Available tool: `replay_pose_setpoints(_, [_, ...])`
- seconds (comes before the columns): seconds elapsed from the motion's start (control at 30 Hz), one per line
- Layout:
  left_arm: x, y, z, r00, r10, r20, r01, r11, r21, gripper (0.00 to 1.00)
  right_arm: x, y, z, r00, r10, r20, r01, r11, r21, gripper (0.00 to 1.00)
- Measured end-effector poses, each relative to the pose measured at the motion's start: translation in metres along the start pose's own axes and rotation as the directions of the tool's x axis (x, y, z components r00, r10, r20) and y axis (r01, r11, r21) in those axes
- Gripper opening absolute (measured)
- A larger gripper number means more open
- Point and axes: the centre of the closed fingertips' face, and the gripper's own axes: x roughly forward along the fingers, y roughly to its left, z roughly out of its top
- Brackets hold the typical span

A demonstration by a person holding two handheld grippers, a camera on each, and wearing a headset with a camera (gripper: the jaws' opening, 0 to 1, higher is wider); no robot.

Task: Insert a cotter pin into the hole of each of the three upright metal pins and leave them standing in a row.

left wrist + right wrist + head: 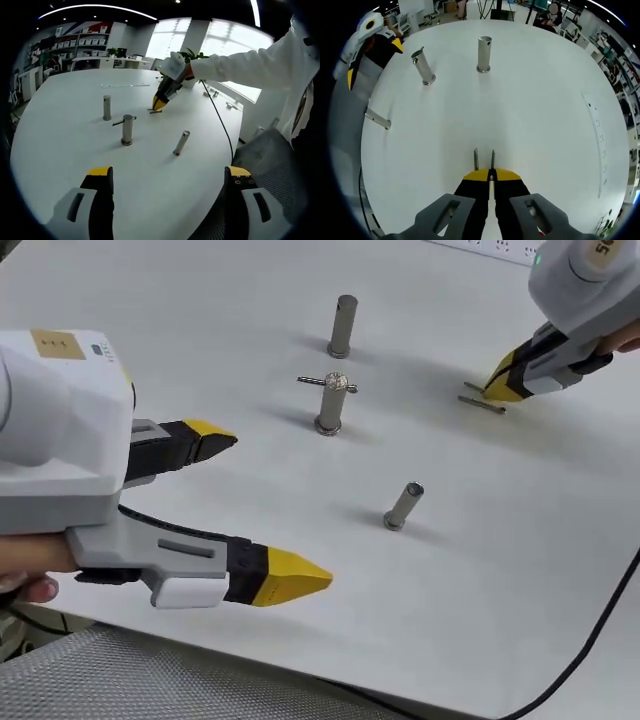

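writing first: a tan sticker (58, 343) sits on the left hand-held gripper (265, 508), its marks too small to read. an orange sticker (603, 248) on the right hand-held gripper (497, 390) has dark figures cut off by the frame edge, so there's nothing legible.

now the count. there are three metal pins on the white desk (200, 300). the far pin (343, 327) is upright. the middle pin (332, 405) is upright too, with the one fitted cotter pin (322, 381) through its top, sticking out to the left. the near pin (404, 506) stands apart toward the desk's front edge and looks tilted. two loose cotter pins (484, 400) lie side by side on the desk, well right of the row.

the left hand-held gripper hangs at the front edge with its jaws spread wide and nothing between them. the right one is down at the loose cotter pins, jaws drawn together to a thin seam and yellow tips right against the pin ends. whether one is pinched cannot be told. a black cable (600, 630) trails along the right side.
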Motion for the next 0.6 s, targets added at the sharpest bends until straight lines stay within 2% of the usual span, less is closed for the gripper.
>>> replay_pose_setpoints(0.1, [0.000,-0.003,0.001,1.0000,0.000,-0.003,0.000,1.000,0.000,0.89,0.000,-0.001,0.000,1.0000,-0.004,0.006,0.004,1.000,-0.021,0.00])
replay_pose_setpoints(0.17, [-0.002,0.001,0.000,1.0000,0.003,0.000,-0.003,1.000,-0.001,0.89,0.000,-0.001,0.001,0.9999,-0.006,0.014,0.006,1.000,0.001,0.00])
replay_pose_setpoints(0.23, [-0.004,0.005,-0.001,1.0000,0.005,0.001,-0.005,1.000,-0.003,0.89,0.000,0.000,0.001,0.9999,-0.008,0.012,0.008,1.000,-0.008,0.00])
replay_pose_setpoints(0.4, [-0.006,0.005,0.001,0.9999,0.013,0.003,-0.013,1.000,-0.001,0.88,-0.003,0.001,0.001,0.9997,-0.020,0.013,0.020,1.000,-0.016,0.00])
replay_pose_setpoints(0.57, [-0.005,0.003,0.005,0.9999,0.012,0.005,-0.012,1.000,0.005,0.87,-0.016,0.003,0.004,0.9989,-0.036,0.031,0.036,0.999,-0.020,0.00])
replay_pose_setpoints(0.6, [-0.006,0.007,0.004,0.9999,0.012,0.007,-0.012,1.000,0.007,0.86,-0.019,0.004,0.005,0.9985,-0.039,0.038,0.040,0.999,-0.020,0.00])
